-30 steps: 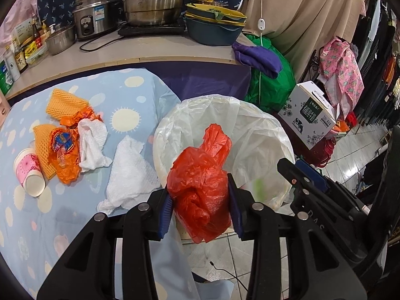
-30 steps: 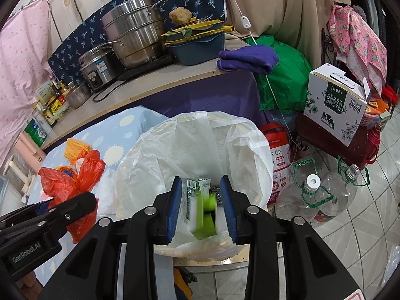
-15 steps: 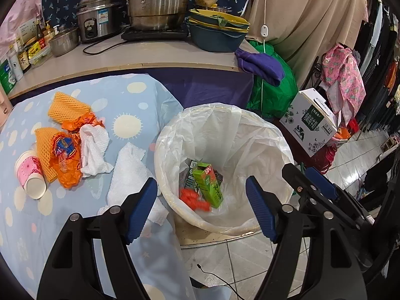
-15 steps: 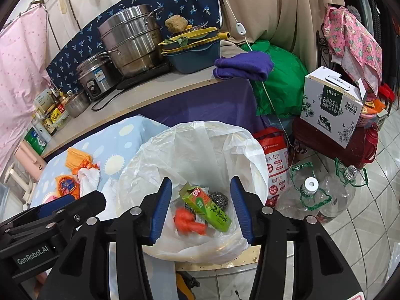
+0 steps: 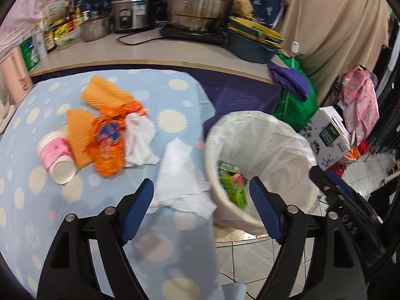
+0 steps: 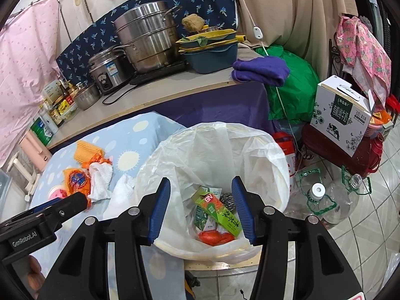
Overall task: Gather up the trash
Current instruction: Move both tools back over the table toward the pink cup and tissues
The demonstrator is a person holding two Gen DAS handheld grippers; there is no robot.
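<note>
A white-lined trash bin (image 6: 282, 175) stands beside the blue dotted table (image 5: 32, 115). In the bin lie a green drink carton (image 6: 220, 211), a red plastic bag (image 6: 215, 237) and a steel scourer (image 6: 227, 198). My right gripper (image 6: 201, 180) hangs open over the bin with nothing between its pads. My left gripper (image 5: 200, 182) straddles the bin's rim (image 5: 212, 200) and the table edge; its jaws are opening and hold nothing. On the table lie a white tissue (image 5: 180, 175), another tissue (image 5: 138, 140), an orange wrapper (image 5: 108, 145), orange netting (image 5: 105, 95) and a tipped pink paper cup (image 5: 56, 155).
Behind the table runs a counter (image 5: 150, 55) with steel pots, a rice cooker, bowls and bottles. Right of the bin are a green bag (image 6: 292, 87), a milk box (image 6: 342, 117) and clear plastic bottles (image 6: 322, 202) on the tiled floor.
Both grippers opened. The red bag dropped from the left gripper and the green carton from the right, into the bin. The left gripper then swung left toward the table.
</note>
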